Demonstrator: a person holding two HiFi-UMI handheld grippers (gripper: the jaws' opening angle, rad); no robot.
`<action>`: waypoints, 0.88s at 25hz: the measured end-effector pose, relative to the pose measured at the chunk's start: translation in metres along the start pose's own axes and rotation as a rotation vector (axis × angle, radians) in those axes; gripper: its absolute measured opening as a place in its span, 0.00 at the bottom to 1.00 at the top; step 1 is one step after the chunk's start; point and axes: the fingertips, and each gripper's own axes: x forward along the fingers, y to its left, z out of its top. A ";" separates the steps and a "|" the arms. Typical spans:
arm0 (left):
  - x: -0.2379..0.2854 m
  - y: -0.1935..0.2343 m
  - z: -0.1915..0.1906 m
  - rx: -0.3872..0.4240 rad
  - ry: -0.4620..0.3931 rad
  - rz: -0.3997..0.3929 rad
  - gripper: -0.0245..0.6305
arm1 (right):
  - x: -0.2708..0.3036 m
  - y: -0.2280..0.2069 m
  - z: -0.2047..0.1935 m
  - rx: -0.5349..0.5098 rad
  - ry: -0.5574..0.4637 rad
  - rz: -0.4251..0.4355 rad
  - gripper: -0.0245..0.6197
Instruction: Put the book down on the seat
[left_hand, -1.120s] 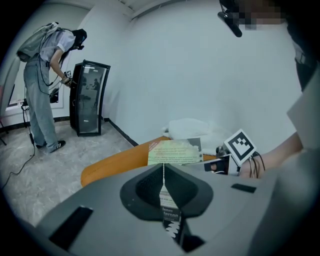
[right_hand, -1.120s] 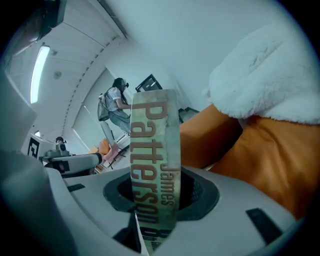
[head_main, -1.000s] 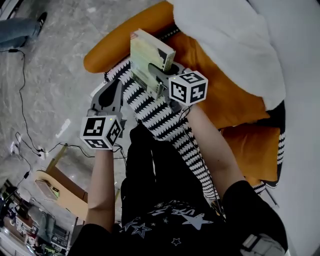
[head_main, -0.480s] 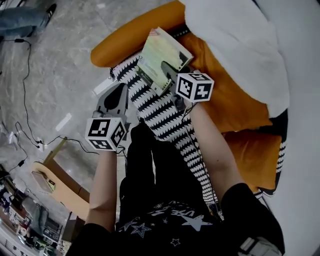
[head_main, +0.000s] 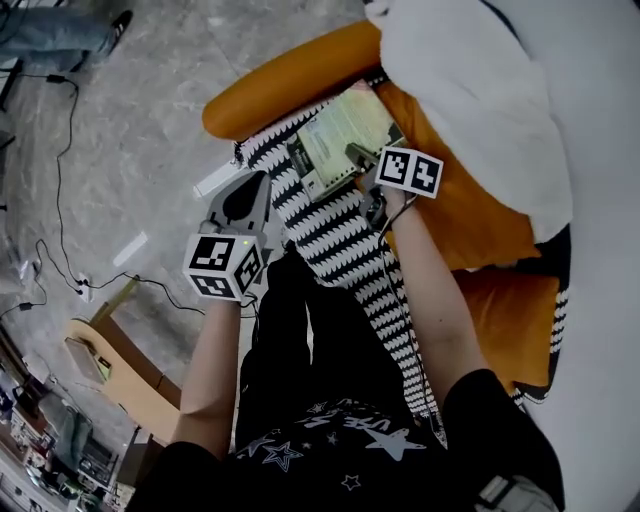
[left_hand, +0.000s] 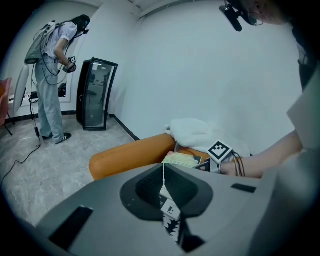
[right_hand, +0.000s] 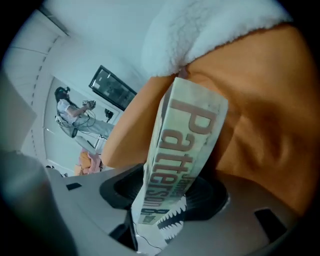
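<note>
Seen from the head view, the book (head_main: 345, 140) lies flat on the zigzag-patterned seat (head_main: 320, 235) just below an orange bolster (head_main: 290, 75). The right tool (head_main: 356, 158) is at the book's near edge and the left tool (head_main: 250, 190) is held apart to the left. The left gripper view shows that tool's jaws pressed together and empty, with the book beyond them. In the right gripper view the jaws are opening, the book's spine between them, against an orange cushion (right_hand: 265, 115).

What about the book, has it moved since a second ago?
Yes. The book has tipped down from upright to nearly flat on the striped seat cover, beside the orange armrest.
</note>
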 end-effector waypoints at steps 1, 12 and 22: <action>0.002 0.000 -0.002 0.001 0.004 -0.001 0.06 | 0.001 -0.005 -0.004 0.018 0.004 -0.004 0.39; 0.032 0.009 -0.008 0.073 0.043 -0.033 0.06 | 0.000 -0.049 -0.048 0.193 0.010 -0.040 0.39; 0.164 0.063 -0.156 0.131 0.200 -0.126 0.06 | 0.099 -0.172 -0.120 0.316 -0.077 -0.068 0.39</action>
